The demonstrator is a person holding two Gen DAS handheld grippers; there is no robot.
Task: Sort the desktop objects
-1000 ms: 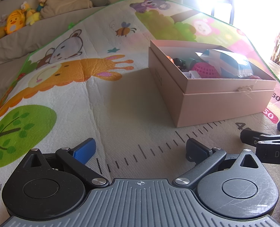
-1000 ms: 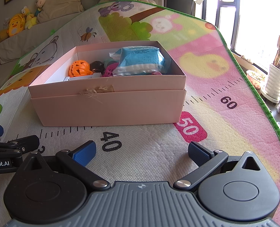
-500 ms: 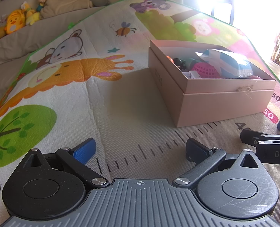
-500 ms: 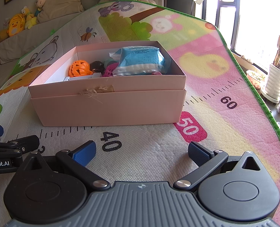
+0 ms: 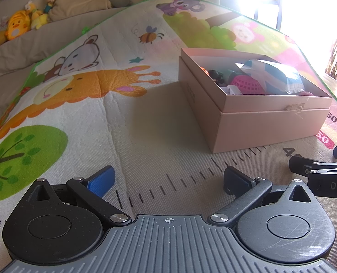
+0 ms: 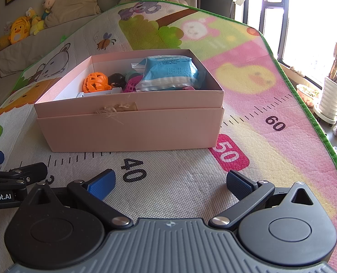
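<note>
A pink open box [image 6: 132, 127] stands on the play mat; it also shows in the left wrist view [image 5: 270, 122]. Inside lie a blue packet [image 6: 168, 72], an orange lattice ball [image 6: 95, 83], a pink lattice ball [image 6: 132, 85] and a dark round object [image 6: 117, 79]. My right gripper [image 6: 169, 183] is open and empty, low over the mat in front of the box. My left gripper [image 5: 168, 179] is open and empty, to the box's front left. Each gripper shows at the edge of the other's view.
The cartoon play mat [image 5: 88, 86] with a printed ruler covers the surface. Plush toys [image 5: 18, 24] and cushions sit on a ledge behind. A window and potted plants [image 6: 334, 97] are at the right, past the mat's green edge.
</note>
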